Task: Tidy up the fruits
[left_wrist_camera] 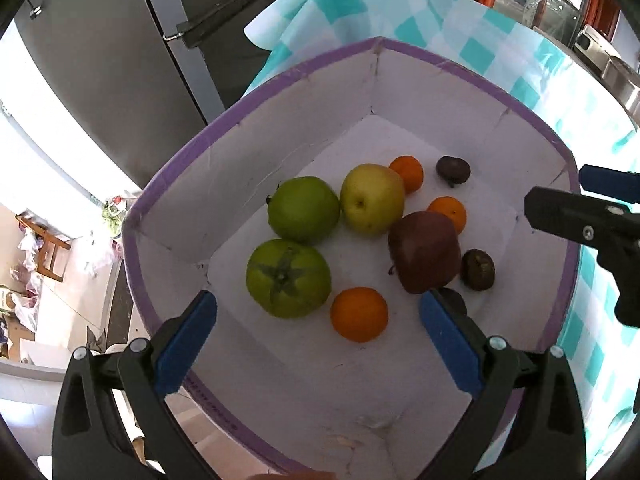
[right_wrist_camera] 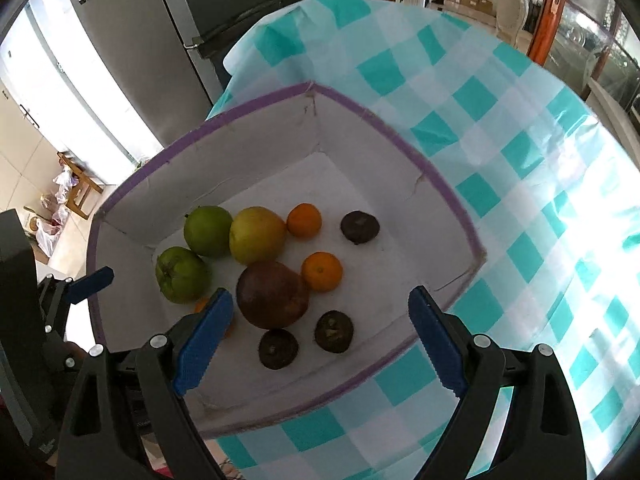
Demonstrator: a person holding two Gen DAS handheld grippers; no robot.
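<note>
All the fruit lies loose on the floor of a white box [left_wrist_camera: 304, 112] with a purple-taped rim, set at the near-left corner of the worktop [right_wrist_camera: 520, 184] under its teal checked cloth. The left gripper [left_wrist_camera: 318, 344] hovers spread wide and empty above the near wall; the right gripper [right_wrist_camera: 320, 336] is likewise spread and holding nothing. Two green fruits [left_wrist_camera: 303, 210] touch each other beside a yellow pear [left_wrist_camera: 372, 199], with a large dark red fruit [left_wrist_camera: 424, 257], small oranges [left_wrist_camera: 359, 314] and dark wrinkled fruits [right_wrist_camera: 278, 349] around. The round, smooth skins would likely slip and roll, so pinch each across its widest middle; the green one [left_wrist_camera: 288, 278] with a stalk looks firm, the dark small ones softer and easily bruised
</note>
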